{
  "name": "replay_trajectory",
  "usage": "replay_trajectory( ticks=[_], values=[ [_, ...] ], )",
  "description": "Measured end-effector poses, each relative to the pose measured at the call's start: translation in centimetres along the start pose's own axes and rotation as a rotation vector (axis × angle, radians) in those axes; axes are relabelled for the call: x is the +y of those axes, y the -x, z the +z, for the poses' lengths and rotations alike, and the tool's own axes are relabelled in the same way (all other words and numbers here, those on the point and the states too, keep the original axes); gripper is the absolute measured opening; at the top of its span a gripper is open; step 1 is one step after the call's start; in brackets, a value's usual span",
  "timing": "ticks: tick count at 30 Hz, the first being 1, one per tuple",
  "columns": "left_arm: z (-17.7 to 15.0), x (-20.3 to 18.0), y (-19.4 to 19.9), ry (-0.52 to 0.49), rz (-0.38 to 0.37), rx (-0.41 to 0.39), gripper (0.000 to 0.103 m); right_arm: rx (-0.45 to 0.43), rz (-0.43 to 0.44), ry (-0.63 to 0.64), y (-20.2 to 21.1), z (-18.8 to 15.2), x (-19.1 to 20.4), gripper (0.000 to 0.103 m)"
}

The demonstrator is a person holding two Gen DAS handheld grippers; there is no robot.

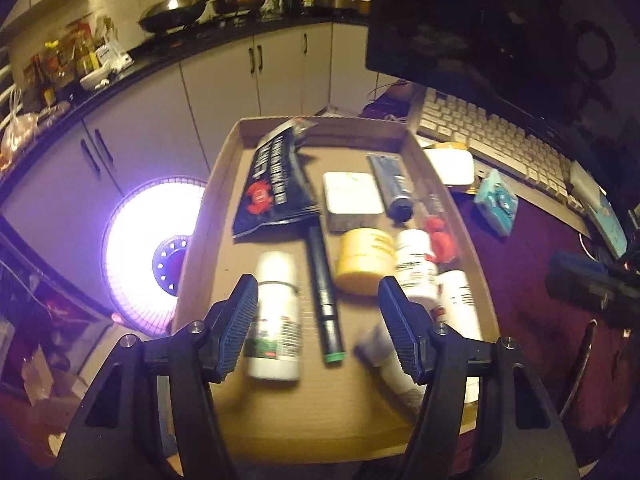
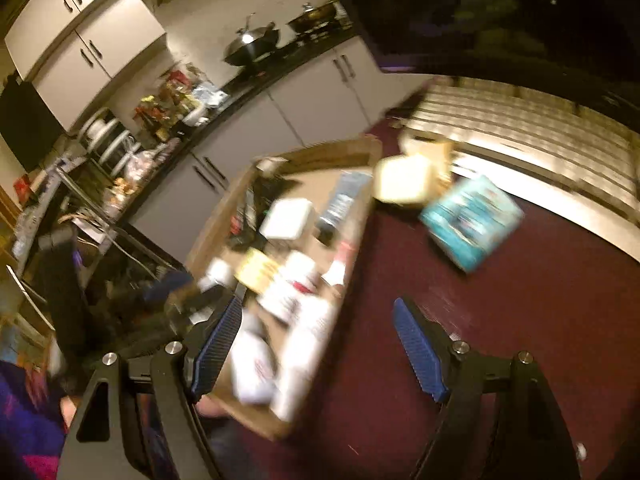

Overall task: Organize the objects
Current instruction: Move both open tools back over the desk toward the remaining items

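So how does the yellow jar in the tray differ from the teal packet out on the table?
The yellow jar is round and squat; the teal packet is flat and rectangular. The jar sits inside the cardboard tray among bottles; the packet lies outside it on the dark red tabletop, near the keyboard. Neither is held by a tool.

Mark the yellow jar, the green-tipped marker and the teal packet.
yellow jar (image 1: 365, 261), left wrist view, on its side wall
green-tipped marker (image 1: 325, 292), left wrist view, mid-barrel
teal packet (image 2: 472, 220), right wrist view, centre of its face
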State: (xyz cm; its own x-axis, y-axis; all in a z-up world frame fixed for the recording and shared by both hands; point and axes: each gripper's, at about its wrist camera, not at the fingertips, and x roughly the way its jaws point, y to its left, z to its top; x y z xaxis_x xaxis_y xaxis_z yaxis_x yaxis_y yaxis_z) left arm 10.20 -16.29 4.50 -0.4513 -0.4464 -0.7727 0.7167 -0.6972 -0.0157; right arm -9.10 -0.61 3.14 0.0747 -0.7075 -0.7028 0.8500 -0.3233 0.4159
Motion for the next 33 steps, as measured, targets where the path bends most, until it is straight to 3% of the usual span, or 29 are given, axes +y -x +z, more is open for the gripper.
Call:
replay_trajectory(
  ticks=[11, 14, 16, 23, 33],
  values=[
    [-1.0, -5.3, 1.4, -0.077, -0.017, -0.027, 0.063, -0.057, -0.116, -0.134, 5.5, -5.5, -6.8, 0.08],
    [-1.0, -6.8, 2.5, -0.093, -0.063, -0.033, 0.066, -0.114, -0.107, -0.184, 7.2, -6.2, -7.7, 0.081],
    [-0.7, -7.9, 3.1, -0.102, -0.102, -0.045, 0.077, -0.142, -0.101, -0.205, 8.1, -6.6, -8.1, 0.083],
    [-0.4, -12.1, 3.0, -0.163, -0.244, -0.012, 0.078, -0.235, -0.121, -0.296, 11.0, -8.3, -10.4, 0.085],
    [2.0, -16.4, -0.1, -0.283, -0.226, 0.023, 0.078, -0.289, -0.113, -0.388, 12.9, -9.9, -12.8, 0.085]
  ],
)
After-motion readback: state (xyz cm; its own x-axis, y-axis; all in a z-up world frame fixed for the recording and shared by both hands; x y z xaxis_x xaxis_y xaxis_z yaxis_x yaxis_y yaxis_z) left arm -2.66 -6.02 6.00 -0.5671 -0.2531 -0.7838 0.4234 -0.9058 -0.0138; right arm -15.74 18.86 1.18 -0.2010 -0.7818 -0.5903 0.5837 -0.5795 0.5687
